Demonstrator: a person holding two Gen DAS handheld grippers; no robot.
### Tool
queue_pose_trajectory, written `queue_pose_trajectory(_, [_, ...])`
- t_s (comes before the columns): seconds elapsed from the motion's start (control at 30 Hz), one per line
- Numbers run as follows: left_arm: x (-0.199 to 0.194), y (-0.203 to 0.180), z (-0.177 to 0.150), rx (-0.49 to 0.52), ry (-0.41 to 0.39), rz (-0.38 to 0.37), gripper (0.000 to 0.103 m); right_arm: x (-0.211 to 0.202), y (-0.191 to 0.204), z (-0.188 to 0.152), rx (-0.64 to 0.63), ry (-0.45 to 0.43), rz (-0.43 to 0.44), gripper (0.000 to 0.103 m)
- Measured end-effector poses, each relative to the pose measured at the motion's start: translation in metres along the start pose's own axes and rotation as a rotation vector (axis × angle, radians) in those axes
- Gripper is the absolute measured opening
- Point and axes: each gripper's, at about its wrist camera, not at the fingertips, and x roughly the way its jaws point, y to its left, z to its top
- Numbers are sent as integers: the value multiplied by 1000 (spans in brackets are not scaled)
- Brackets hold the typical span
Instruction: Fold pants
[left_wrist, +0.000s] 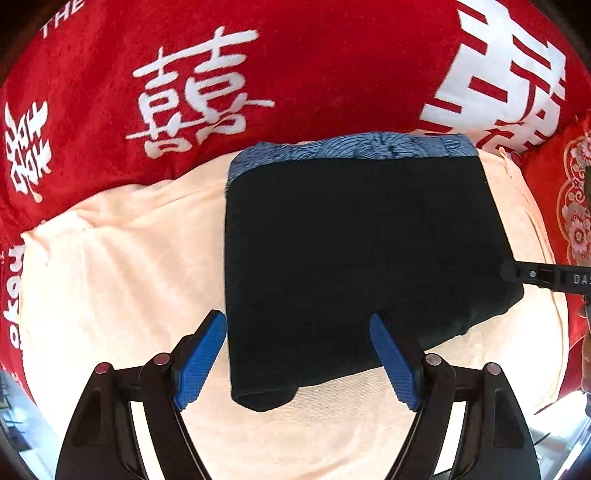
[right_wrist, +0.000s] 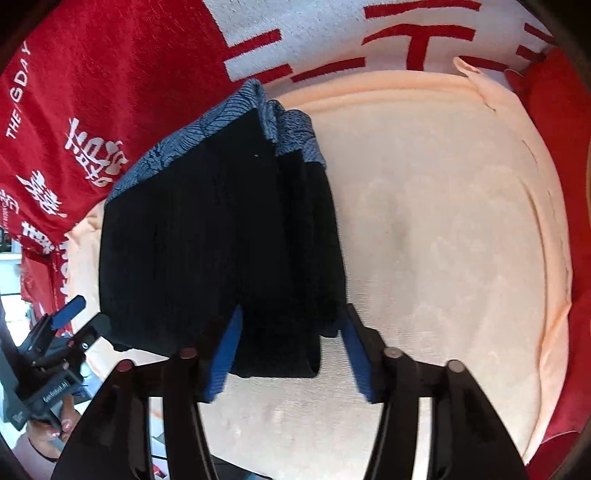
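Observation:
Black pants (left_wrist: 351, 240) lie folded into a compact rectangle on a peach cloth (left_wrist: 129, 277), with their blue patterned waistband (left_wrist: 351, 147) at the far edge. My left gripper (left_wrist: 297, 321) hovers open over the near left corner of the pants, blue pads apart and touching nothing. In the right wrist view the pants (right_wrist: 207, 240) sit left of centre. My right gripper (right_wrist: 293, 310) stands open over their near right corner; the cloth lies below the pads and is not pinched. The right gripper's tip (left_wrist: 535, 275) reaches in at the left view's right edge.
A red blanket (left_wrist: 295, 55) with large white characters covers the surface beyond the peach cloth (right_wrist: 443, 221). The left gripper (right_wrist: 70, 310) and the hand (right_wrist: 55, 432) holding it show at the lower left of the right wrist view. Red fabric (right_wrist: 546, 92) borders the right side.

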Motion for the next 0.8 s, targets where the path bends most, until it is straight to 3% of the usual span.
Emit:
queue_pose_trajectory(0.03, [0,2,0,-3,1,1,81,0,-1,1,-2,3,-13,69])
queue_pose_trajectory(0.53, [13,15,7,-34,34,2,81,-13,-9,-11,-4,24,-87,75])
queue_pose_trajectory(0.8, [18,17,11,-57,53,-5,81,-27,-13,-19,8,-15,-98,80])
